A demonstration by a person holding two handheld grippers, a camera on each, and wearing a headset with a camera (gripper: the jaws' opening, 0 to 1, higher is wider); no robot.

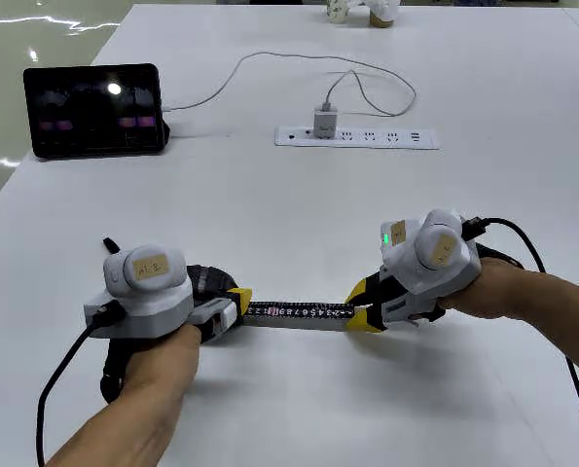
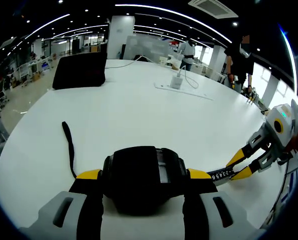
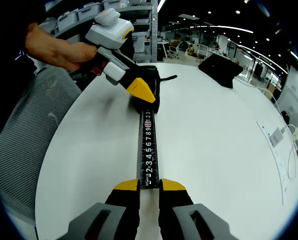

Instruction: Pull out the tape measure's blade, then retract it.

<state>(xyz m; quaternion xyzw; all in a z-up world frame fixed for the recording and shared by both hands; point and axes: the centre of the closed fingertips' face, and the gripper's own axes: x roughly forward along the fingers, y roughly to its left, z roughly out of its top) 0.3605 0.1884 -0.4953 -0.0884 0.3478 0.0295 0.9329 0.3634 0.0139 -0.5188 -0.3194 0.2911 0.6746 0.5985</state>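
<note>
A black tape measure case (image 2: pixel 141 177) sits on the white table, clamped between the yellow-tipped jaws of my left gripper (image 2: pixel 143 175); the case (image 1: pixel 208 285) also shows at lower left in the head view, and far off in the right gripper view (image 3: pixel 150 85). Its black blade (image 1: pixel 297 311) with white numbers runs out flat to the right. My right gripper (image 3: pixel 149 185) is shut on the blade's end (image 3: pixel 149 172). In the head view the left gripper (image 1: pixel 233 306) and right gripper (image 1: pixel 364 309) face each other. A black wrist strap (image 2: pixel 68 145) trails from the case.
A dark tablet (image 1: pixel 94 109) stands at the back left. A white power strip (image 1: pixel 355 136) with a plugged charger (image 1: pixel 326 123) and cable lies at the back centre. Grey mesh chair (image 3: pixel 23 150) beside the table edge. People stand beyond the table's far end (image 2: pixel 241 60).
</note>
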